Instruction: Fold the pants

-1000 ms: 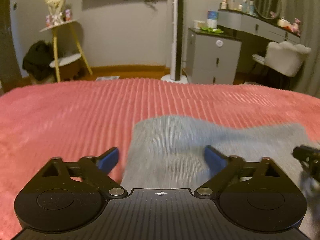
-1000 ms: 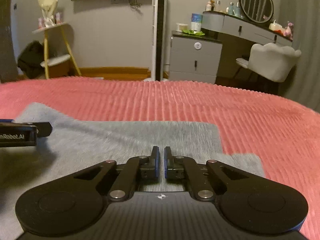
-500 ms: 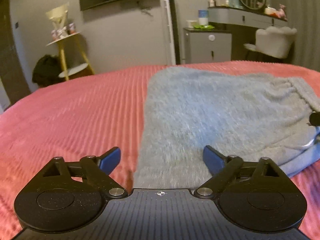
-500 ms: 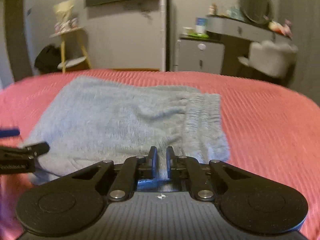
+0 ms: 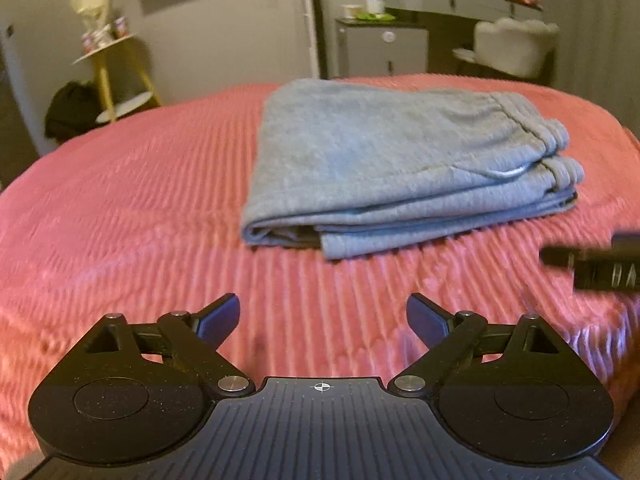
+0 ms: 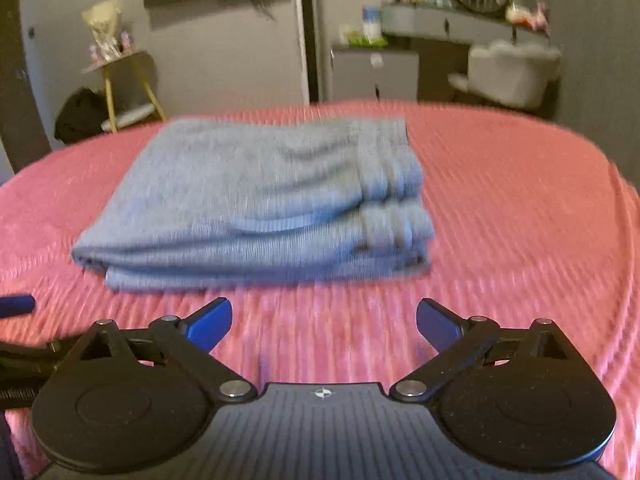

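Pants (image 5: 384,160), grey and folded into a thick stack of layers, lie on the pink ribbed bedspread (image 5: 140,208) ahead of both grippers, touching neither. From the left gripper (image 5: 323,318) the stack sits ahead and a little to the right, its ribbed waistband at the right end. From the right gripper (image 6: 324,320) it sits ahead and slightly to the left. The left gripper's blue-padded jaws stand wide apart with only bedspread between them. The right gripper's jaws have just sprung open from nearly closed and now stand wide apart too, nothing between them. Each gripper shows at the edge of the other's view, beside it and short of the stack. Both views are blurred.
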A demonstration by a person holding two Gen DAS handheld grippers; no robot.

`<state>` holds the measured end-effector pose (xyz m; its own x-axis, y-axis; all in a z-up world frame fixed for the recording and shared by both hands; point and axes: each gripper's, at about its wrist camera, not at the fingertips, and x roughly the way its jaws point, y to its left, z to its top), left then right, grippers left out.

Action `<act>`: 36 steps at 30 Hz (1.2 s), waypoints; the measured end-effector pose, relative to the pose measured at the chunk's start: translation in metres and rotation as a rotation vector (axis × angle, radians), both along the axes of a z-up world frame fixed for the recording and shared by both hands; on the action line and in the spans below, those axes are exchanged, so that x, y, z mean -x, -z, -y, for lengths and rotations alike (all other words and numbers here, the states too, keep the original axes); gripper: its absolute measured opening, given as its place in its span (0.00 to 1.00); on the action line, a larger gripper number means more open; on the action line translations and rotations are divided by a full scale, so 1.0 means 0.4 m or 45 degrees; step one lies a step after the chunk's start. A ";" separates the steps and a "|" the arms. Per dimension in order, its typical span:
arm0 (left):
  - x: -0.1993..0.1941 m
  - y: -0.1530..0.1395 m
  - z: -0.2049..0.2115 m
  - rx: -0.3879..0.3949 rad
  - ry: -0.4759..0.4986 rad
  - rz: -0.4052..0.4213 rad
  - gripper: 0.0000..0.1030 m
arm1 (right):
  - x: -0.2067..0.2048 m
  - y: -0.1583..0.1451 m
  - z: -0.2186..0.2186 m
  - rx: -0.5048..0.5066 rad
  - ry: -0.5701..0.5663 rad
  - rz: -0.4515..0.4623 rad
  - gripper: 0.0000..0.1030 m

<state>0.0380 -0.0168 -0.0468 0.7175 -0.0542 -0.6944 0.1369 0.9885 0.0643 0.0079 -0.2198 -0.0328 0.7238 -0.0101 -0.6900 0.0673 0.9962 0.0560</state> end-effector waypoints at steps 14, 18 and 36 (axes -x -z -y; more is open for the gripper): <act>0.047 -0.048 -0.020 0.060 -0.067 -0.016 0.93 | 0.049 -0.084 -0.129 0.293 -0.139 0.066 0.96; 0.013 -0.026 -0.019 0.067 -0.083 -0.075 0.93 | 0.014 -0.093 -0.132 0.255 -0.173 0.067 0.96; -0.044 0.039 0.015 0.063 -0.100 -0.128 0.93 | -0.079 -0.018 -0.081 0.159 -0.062 0.062 0.96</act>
